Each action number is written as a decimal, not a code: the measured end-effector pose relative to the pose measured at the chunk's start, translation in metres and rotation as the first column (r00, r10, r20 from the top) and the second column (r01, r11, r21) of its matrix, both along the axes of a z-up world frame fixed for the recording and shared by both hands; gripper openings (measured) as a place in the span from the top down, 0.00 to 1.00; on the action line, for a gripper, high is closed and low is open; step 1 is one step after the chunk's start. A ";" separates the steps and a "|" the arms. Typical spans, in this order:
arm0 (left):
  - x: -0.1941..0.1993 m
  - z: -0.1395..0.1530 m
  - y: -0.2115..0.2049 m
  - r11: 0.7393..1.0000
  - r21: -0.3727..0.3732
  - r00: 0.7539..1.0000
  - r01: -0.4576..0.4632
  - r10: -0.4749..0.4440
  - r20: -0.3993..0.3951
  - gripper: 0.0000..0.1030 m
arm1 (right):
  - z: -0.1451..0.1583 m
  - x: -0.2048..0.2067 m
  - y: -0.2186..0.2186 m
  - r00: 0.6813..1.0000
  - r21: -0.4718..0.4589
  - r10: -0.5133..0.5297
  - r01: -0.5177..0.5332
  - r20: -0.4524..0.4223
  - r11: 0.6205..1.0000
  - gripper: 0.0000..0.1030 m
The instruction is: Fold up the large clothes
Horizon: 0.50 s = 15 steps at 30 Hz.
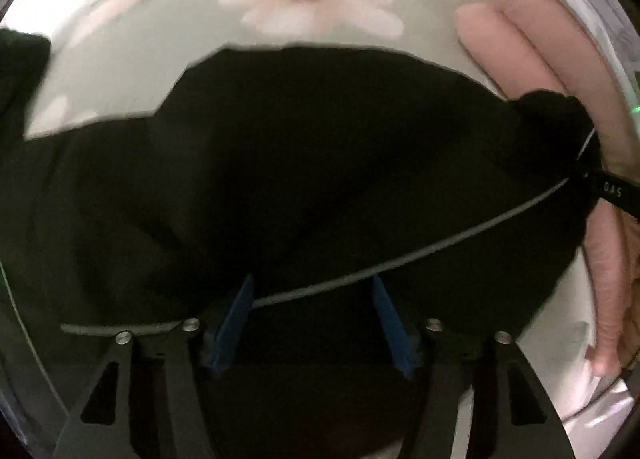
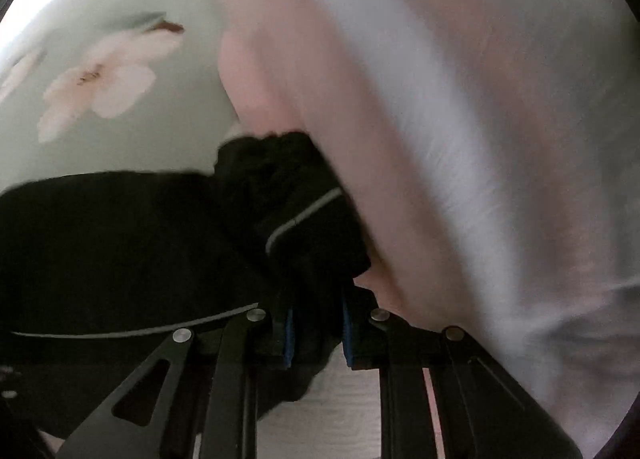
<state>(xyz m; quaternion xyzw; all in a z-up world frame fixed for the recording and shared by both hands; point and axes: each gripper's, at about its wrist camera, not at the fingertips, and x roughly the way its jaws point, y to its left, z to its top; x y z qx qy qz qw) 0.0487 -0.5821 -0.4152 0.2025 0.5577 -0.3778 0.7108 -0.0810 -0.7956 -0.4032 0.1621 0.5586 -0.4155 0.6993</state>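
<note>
Left wrist view shows the black garment (image 1: 304,163) spread on a flowered sheet (image 1: 160,59) beneath the downward-pointing left gripper (image 1: 312,323), its jaws parted with nothing pinched, pink blanket (image 1: 532,59) beyond to their right, while the right gripper (image 2: 318,333) clenches a garment fold beside that blanket.

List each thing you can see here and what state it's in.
Black garment: spread on the bed, one end bunched and lifted.
Left gripper: open above the garment.
Right gripper: shut on the garment's bunched end.
Pink cloth: folded, lying beside the garment.
Flowered bedsheet: laid flat.
</note>
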 end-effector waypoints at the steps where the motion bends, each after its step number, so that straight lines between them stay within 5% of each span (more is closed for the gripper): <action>1: 0.000 0.000 -0.002 1.000 0.011 1.000 0.000 0.000 -0.001 0.35 | -0.002 0.002 0.001 1.000 -0.008 0.009 -0.009 -0.004 1.000 0.81; 5: 0.004 0.012 0.008 0.999 -0.009 0.999 -0.031 0.031 -0.034 0.37 | 0.004 -0.003 0.004 1.000 0.013 0.023 -0.024 0.020 1.000 0.81; 8: 0.009 0.039 0.036 0.993 -0.097 0.996 -0.071 0.066 -0.058 0.38 | 0.033 -0.013 0.014 0.994 0.032 0.049 -0.053 0.101 0.998 0.81; 15: 0.017 0.099 0.159 0.974 -0.133 0.981 -0.183 0.190 0.036 0.38 | 0.109 0.004 0.084 0.941 0.057 0.172 -0.197 0.293 0.979 0.81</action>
